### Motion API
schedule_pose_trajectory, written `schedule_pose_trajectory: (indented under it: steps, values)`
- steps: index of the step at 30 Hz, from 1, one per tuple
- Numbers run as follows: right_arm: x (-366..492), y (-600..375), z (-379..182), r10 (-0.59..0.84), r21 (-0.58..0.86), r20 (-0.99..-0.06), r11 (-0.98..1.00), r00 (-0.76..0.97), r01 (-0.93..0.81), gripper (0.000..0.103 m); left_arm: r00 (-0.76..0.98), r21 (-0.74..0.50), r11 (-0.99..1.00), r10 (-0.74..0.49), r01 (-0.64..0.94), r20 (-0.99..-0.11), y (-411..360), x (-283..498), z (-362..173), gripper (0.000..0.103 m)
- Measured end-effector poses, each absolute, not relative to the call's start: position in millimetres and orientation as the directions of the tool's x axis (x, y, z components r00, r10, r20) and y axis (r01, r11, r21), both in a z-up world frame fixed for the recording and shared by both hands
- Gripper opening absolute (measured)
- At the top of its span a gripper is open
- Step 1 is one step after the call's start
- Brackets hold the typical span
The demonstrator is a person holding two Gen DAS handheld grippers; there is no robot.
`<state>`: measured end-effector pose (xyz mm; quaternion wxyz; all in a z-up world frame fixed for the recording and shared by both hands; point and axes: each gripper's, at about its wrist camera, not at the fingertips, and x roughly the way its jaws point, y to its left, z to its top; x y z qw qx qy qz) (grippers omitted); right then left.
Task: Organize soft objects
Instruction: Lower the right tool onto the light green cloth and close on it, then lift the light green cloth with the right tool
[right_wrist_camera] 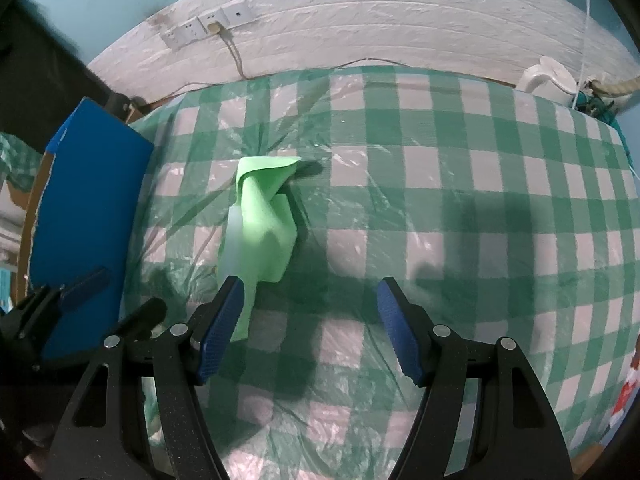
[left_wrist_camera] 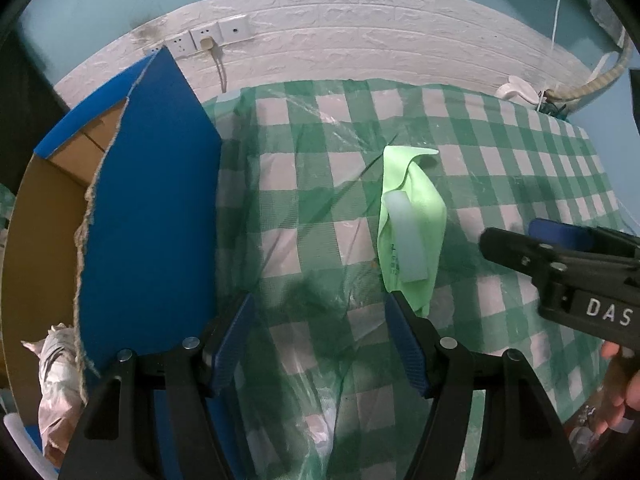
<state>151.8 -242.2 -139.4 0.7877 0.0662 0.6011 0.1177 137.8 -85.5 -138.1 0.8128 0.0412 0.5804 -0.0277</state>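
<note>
A crumpled light-green cloth (left_wrist_camera: 416, 208) lies on the green-checked table (left_wrist_camera: 304, 184), wrapped partly around a whitish translucent block (left_wrist_camera: 406, 236). My left gripper (left_wrist_camera: 320, 340) hangs open over the table, its right finger just touching the cloth's near end. My right gripper (right_wrist_camera: 310, 328) is open too, and its left finger overlaps the cloth (right_wrist_camera: 264, 220) and the whitish block (right_wrist_camera: 234, 240). Nothing sits between either pair of fingers. The right gripper (left_wrist_camera: 560, 256) also shows at the right of the left wrist view, beside the cloth.
A blue-sided cardboard box (left_wrist_camera: 152, 208) stands open at the table's left edge, with crumpled paper (left_wrist_camera: 60, 384) inside. A clear plastic sheet covers the tablecloth. A white kettle (right_wrist_camera: 548, 76) stands at the far right corner. Behind is a white brick wall with sockets (right_wrist_camera: 208, 24).
</note>
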Motion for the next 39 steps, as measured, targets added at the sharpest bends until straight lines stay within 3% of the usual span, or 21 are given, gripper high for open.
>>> schedule_pose_trajectory:
  steps: [21, 26, 28, 39]
  values:
    - [190.4, -205.2, -170.2, 0.310, 0.277, -0.918, 0.947, 0.247, -0.161, 0.069, 0.298, 0.040, 0.994, 0.008, 0.101, -0.954, -73.7, 151.2, -157.8, 0.069]
    - [188.8, -200.7, -174.9, 0.331, 0.296, -0.914, 0.940, 0.237, -0.171, 0.026, 0.286, 0.033, 0.993, -0.001, 0.115, -0.958, -72.6, 149.6, -161.3, 0.069]
    - [186.5, -201.3, -173.1, 0.334, 0.298, -0.912, 0.938, 0.237, -0.175, 0.015, 0.285, 0.034, 0.992, -0.001, 0.118, -0.958, -72.6, 148.8, -162.4, 0.069]
    - [146.4, -212.6, -162.3, 0.256, 0.225, -0.951, 0.958, 0.175, -0.176, 0.012, 0.283, 0.043, 0.987, -0.002, 0.152, -0.959, -82.9, 133.6, -154.3, 0.069]
